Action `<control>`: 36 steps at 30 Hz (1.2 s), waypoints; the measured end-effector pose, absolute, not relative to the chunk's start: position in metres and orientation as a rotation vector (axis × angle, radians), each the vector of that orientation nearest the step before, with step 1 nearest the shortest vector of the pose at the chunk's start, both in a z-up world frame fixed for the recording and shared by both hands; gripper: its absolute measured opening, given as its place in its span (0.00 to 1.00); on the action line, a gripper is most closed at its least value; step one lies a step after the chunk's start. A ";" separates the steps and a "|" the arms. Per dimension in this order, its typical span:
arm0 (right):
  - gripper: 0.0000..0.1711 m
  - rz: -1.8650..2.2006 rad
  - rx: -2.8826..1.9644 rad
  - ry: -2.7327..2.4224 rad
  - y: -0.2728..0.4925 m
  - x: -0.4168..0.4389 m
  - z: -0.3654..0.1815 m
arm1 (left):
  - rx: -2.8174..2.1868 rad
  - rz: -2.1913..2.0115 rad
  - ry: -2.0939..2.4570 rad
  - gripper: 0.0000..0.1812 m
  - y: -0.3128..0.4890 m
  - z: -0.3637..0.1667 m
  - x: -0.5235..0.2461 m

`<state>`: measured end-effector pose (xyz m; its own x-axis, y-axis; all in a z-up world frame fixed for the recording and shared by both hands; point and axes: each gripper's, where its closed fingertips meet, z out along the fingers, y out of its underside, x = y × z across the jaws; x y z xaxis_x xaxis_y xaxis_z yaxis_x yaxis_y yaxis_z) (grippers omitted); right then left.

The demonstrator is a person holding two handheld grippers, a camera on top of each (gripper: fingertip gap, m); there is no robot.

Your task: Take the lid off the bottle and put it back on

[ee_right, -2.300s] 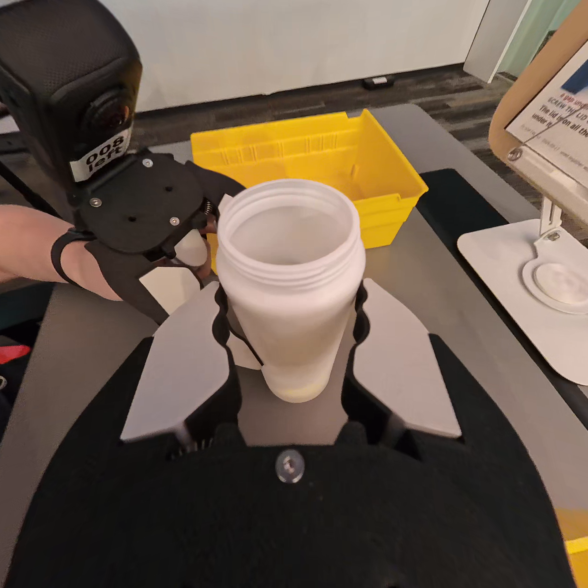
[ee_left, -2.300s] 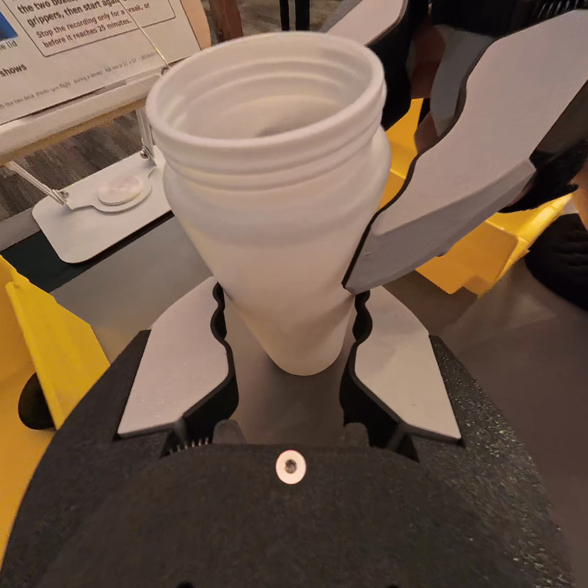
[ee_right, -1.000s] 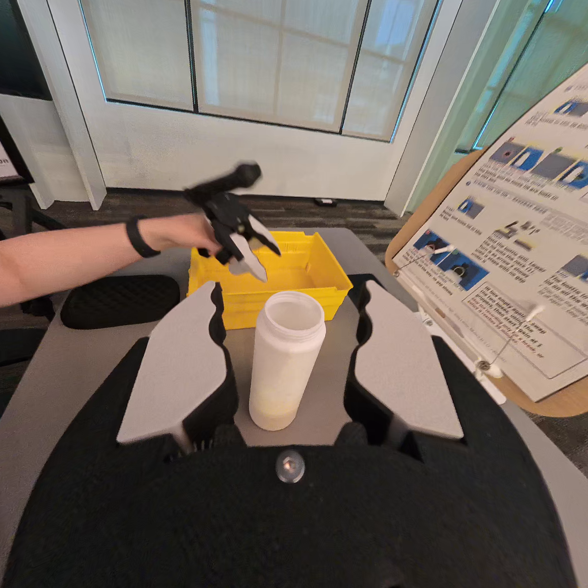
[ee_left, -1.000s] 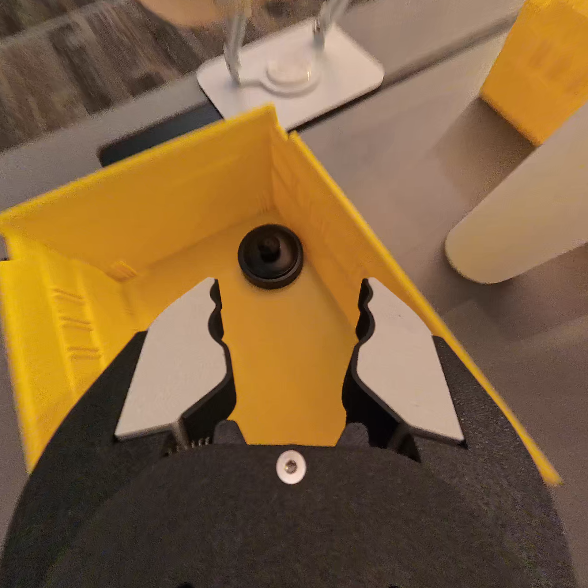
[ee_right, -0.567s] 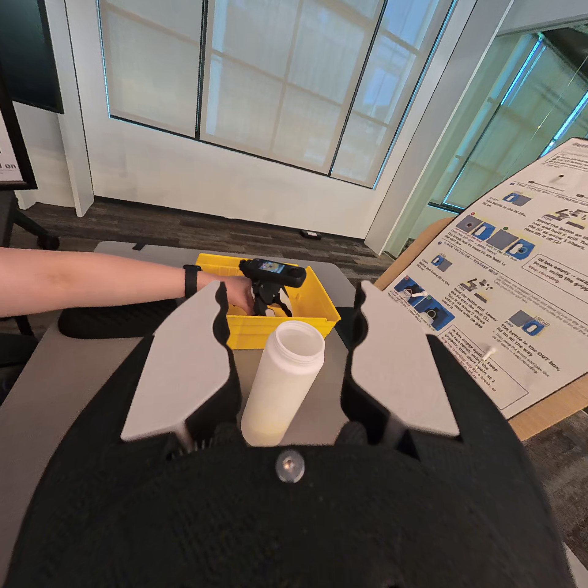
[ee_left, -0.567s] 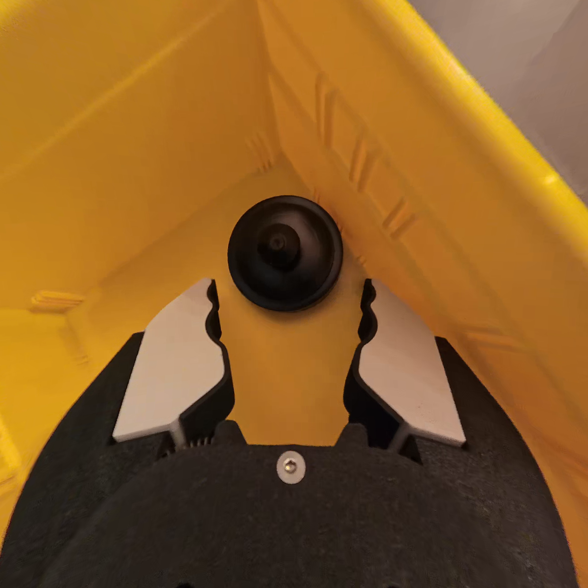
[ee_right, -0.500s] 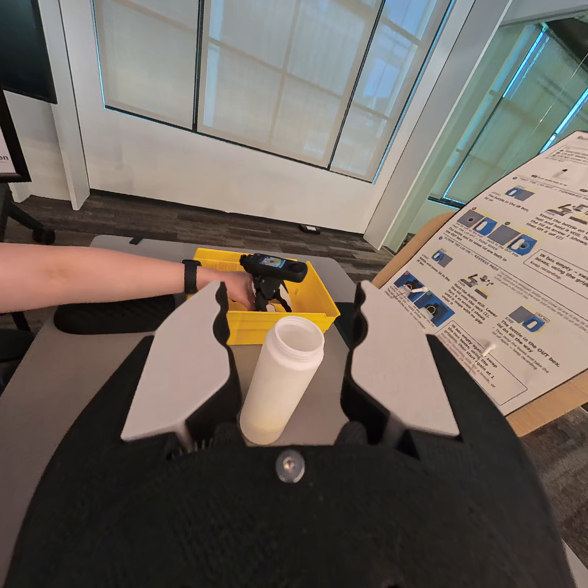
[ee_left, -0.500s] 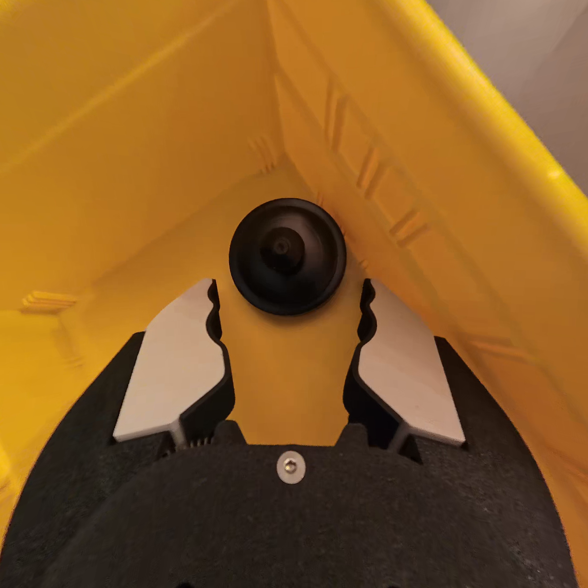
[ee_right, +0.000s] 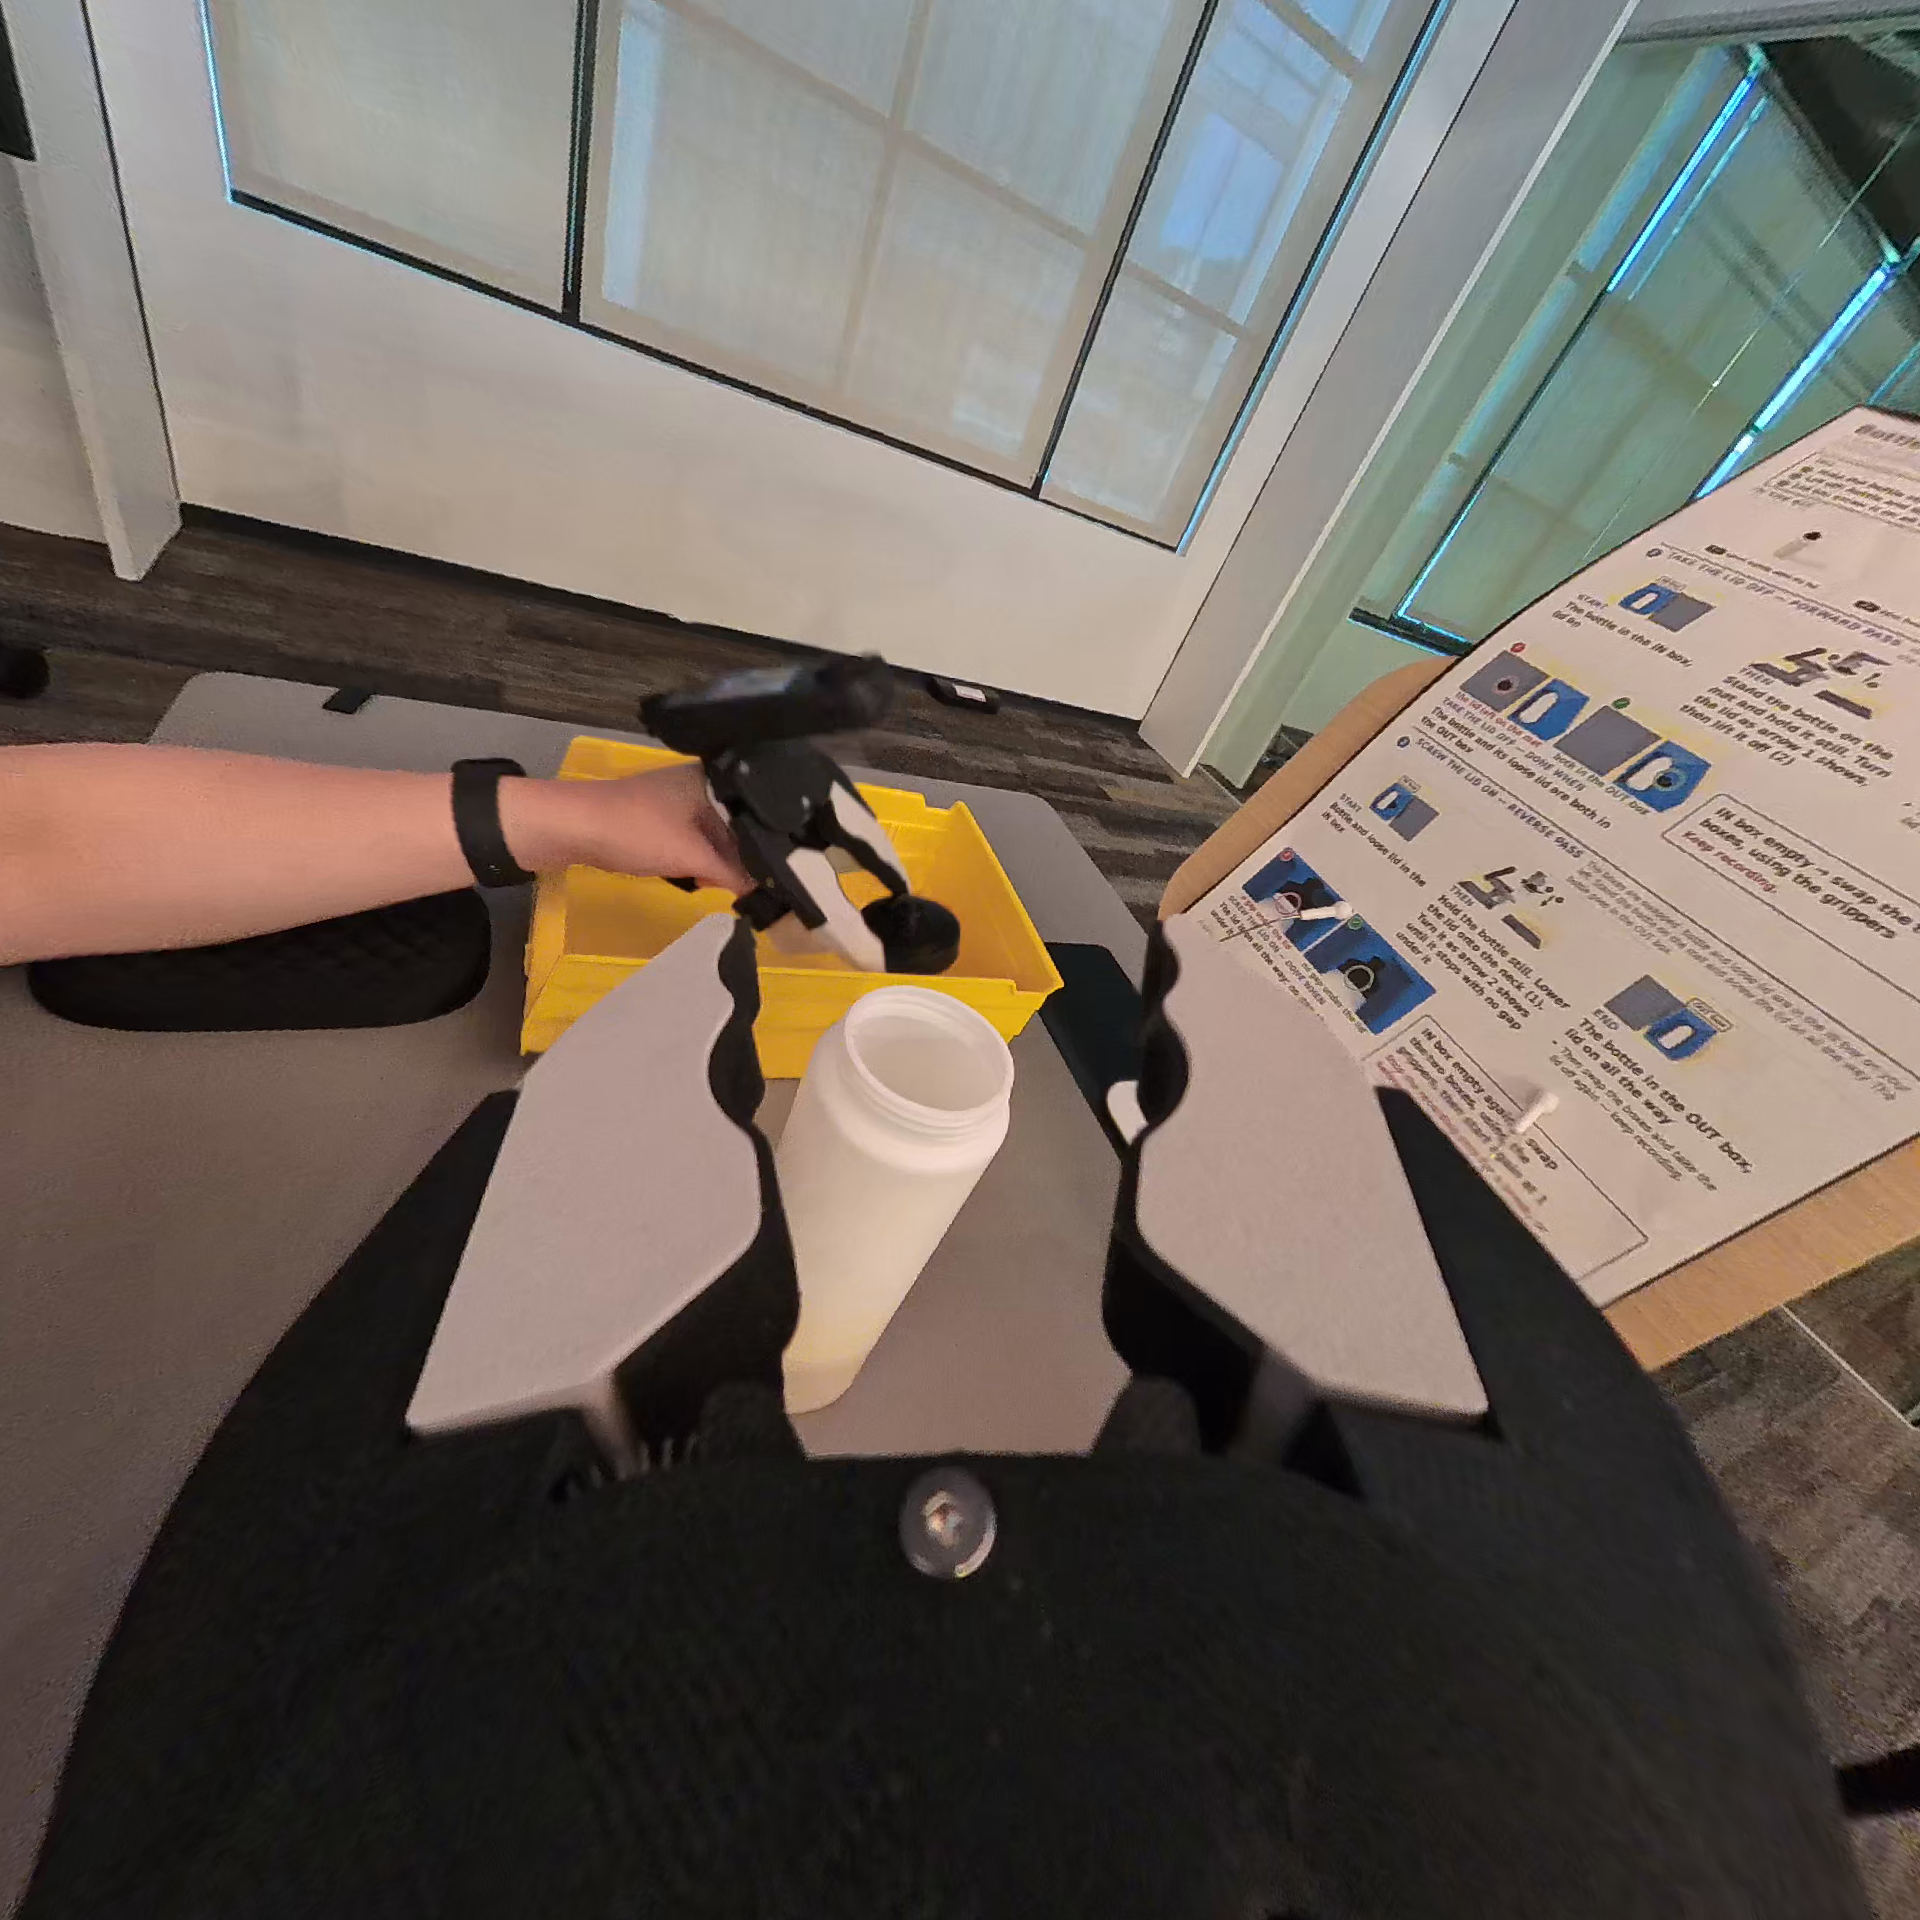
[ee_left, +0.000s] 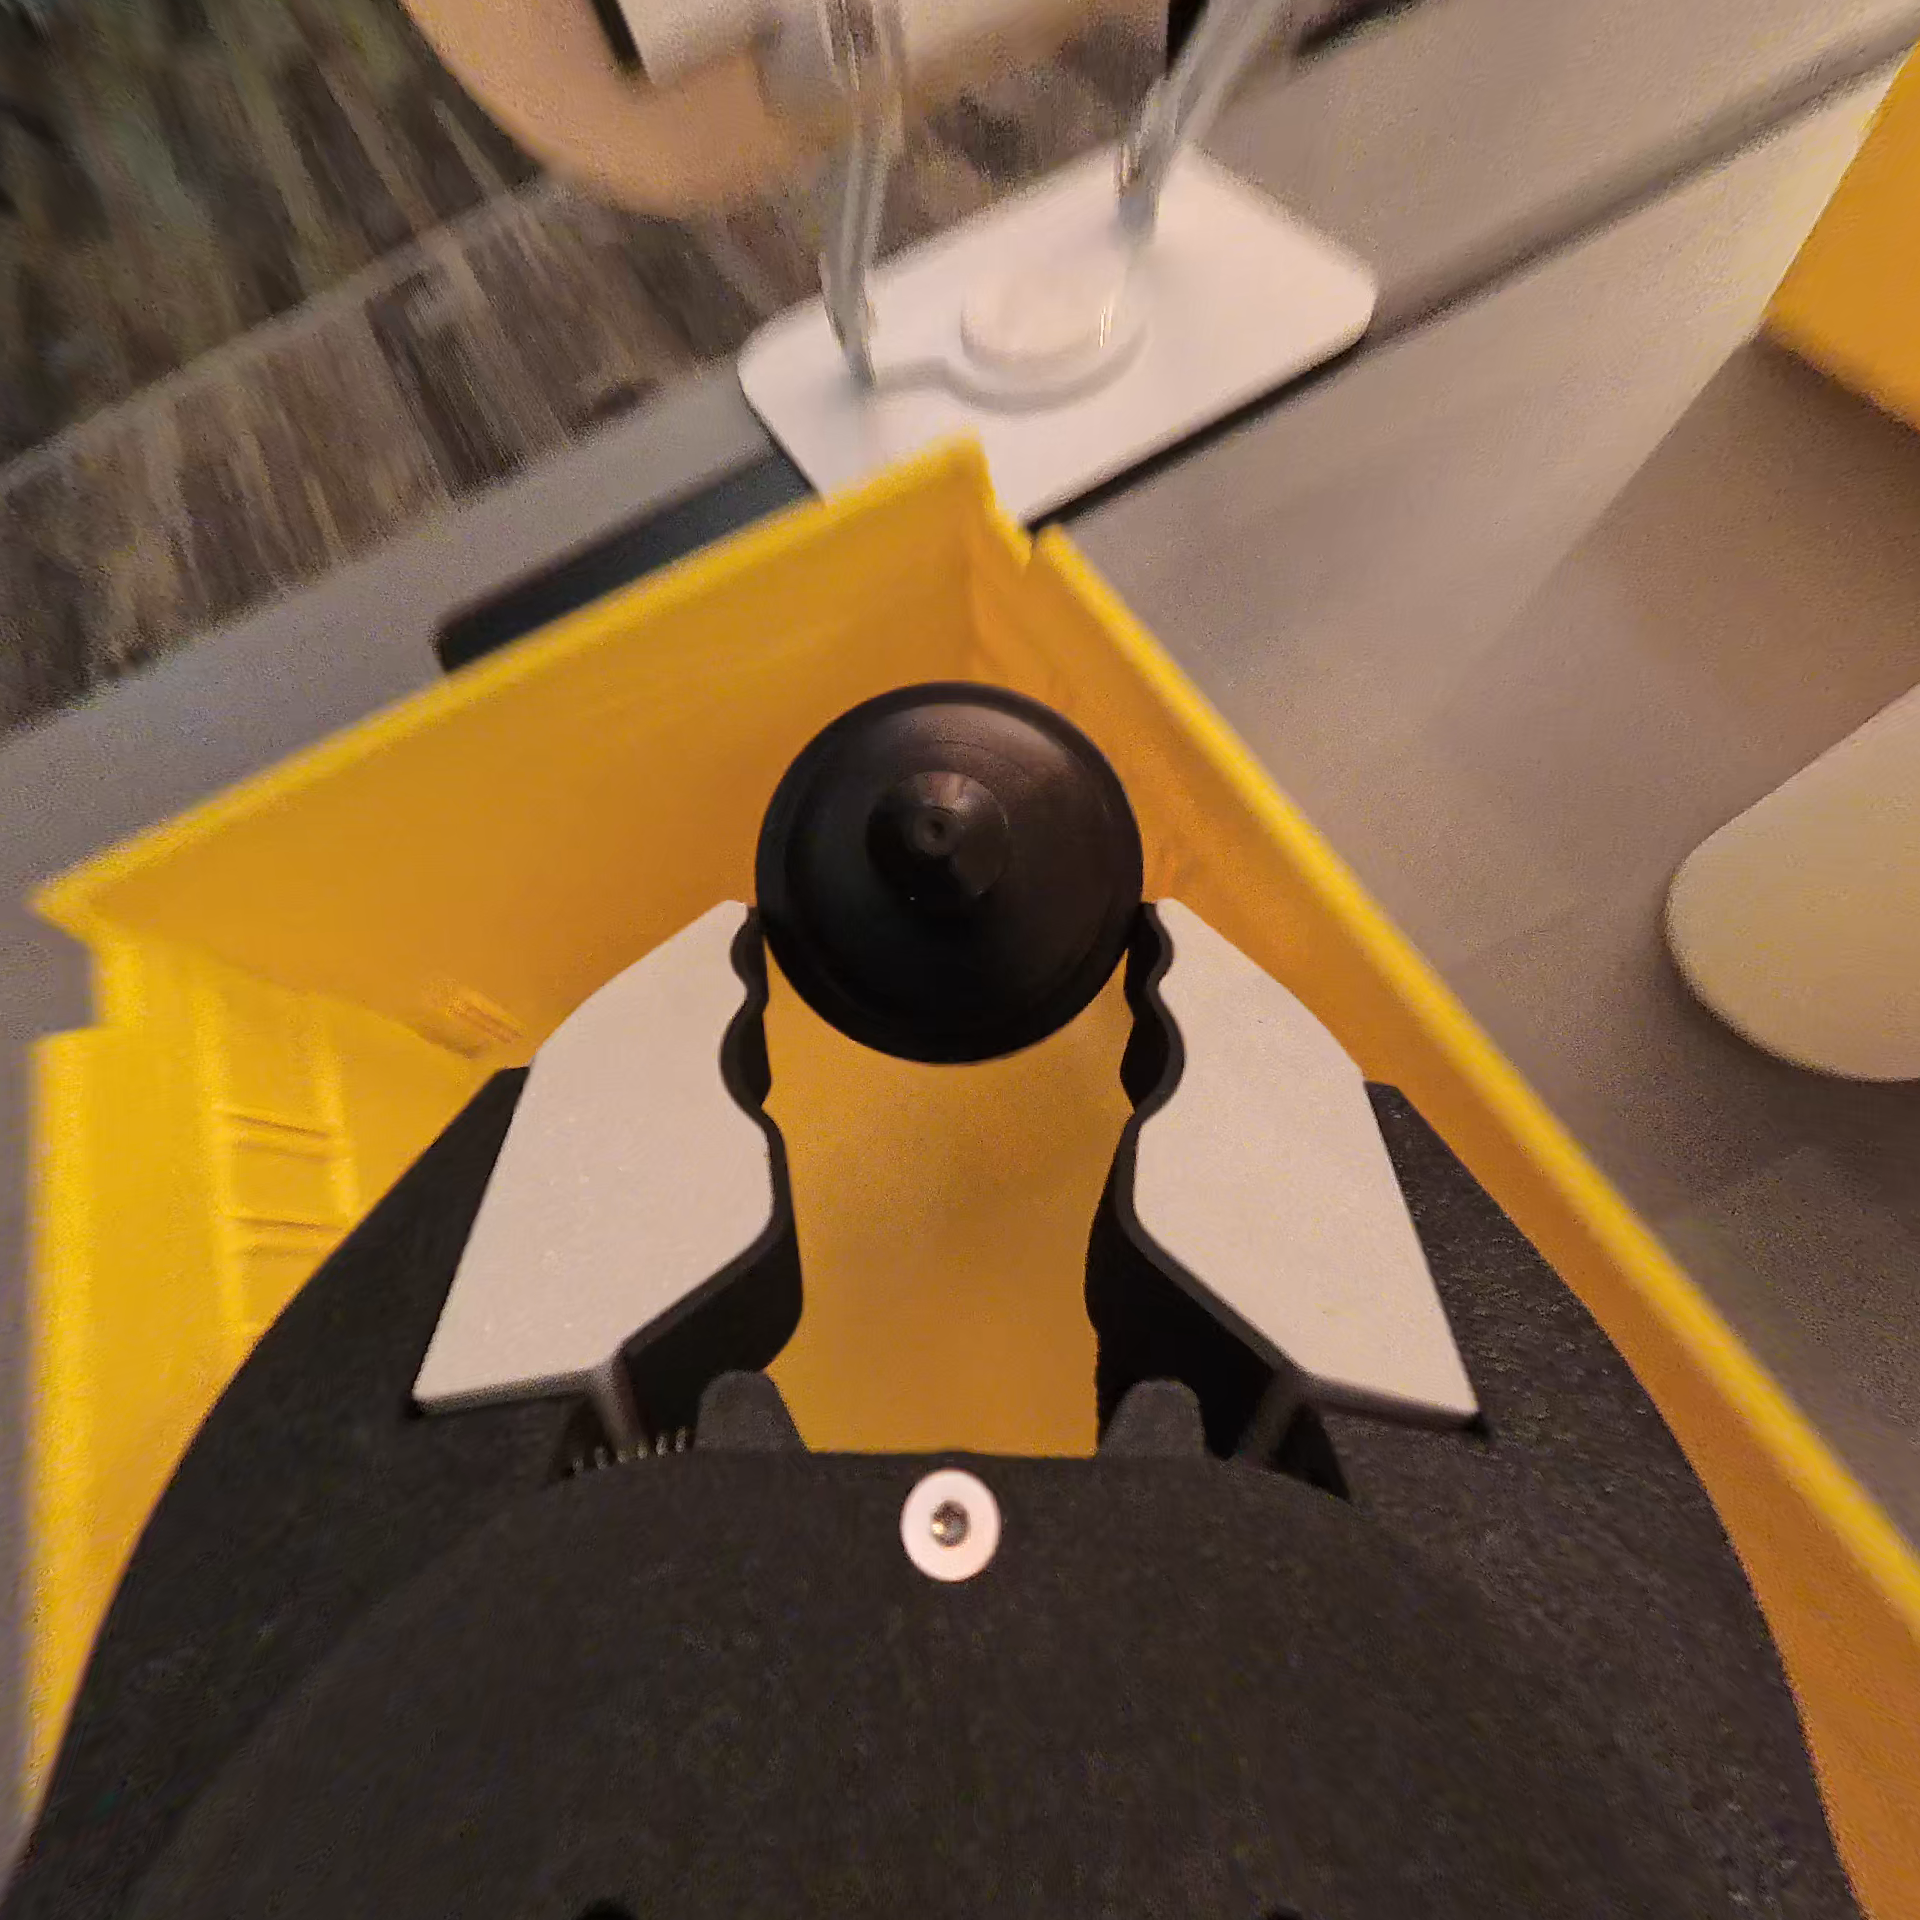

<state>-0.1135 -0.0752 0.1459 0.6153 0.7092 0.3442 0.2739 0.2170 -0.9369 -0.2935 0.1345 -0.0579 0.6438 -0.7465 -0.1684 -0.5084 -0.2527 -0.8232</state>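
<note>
Table: a grey table (ee_right: pixel 208 1195) is seen bearing the whole set-up, with an instruction board (ee_right: pixel 1621 935) propped at its right edge.
Bin: a yellow bin (ee_left: pixel 582 790) is placed at the far side of the table, just behind the bottle; a second yellow bin's corner (ee_left: pixel 1860 301) is glimpsed in the left wrist view.
Bottle: the white bottle (ee_right: pixel 883 1174) is stood upright on the table with its threaded mouth uncovered, its base showing between the right gripper's spread fingers.
Lid: the black lid (ee_left: pixel 945 873), spout upward, is carried just above the bin floor near the bin's corner.
Step in hand: the lid is judged to be in the course of being fetched from the bin, so that the putting-back half of the task can be done.
Left gripper: the left gripper (ee_left: pixel 945 935) is clamped on the lid's rim at its fingertips and is pitched downward into the bin; the person's hand (ee_right: pixel 634 831) is held low over the bin's near wall.
Right gripper: the right gripper (ee_right: pixel 945 1039) is held apart, nothing gripped, and is drawn back from the bottle.
Next move: the lid is to be carried clear of the bin wall, levelled over the bottle mouth and turned onto the threads; steadying of the bottle by the right gripper is likely called for.
</note>
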 end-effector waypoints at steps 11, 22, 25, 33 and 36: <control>0.44 0.313 -1.318 -1.220 -0.086 -0.161 0.103 | -1.288 -0.519 1.595 0.37 -0.054 0.082 -0.201; 0.40 0.448 -1.330 -1.330 -0.102 -0.171 0.089 | -1.143 -0.529 1.768 0.37 -0.105 0.076 -0.163; 0.40 0.424 -1.352 -1.371 -0.101 -0.175 0.080 | -1.157 -0.531 1.785 0.37 -0.104 0.068 -0.165; 0.40 0.338 -1.367 -1.282 -0.089 -0.160 0.091 | -1.192 -0.632 1.498 0.45 -0.080 0.090 -0.170; 0.40 0.323 -1.352 -1.141 -0.081 -0.137 0.114 | -1.284 -0.640 1.269 0.53 -0.053 0.093 -0.170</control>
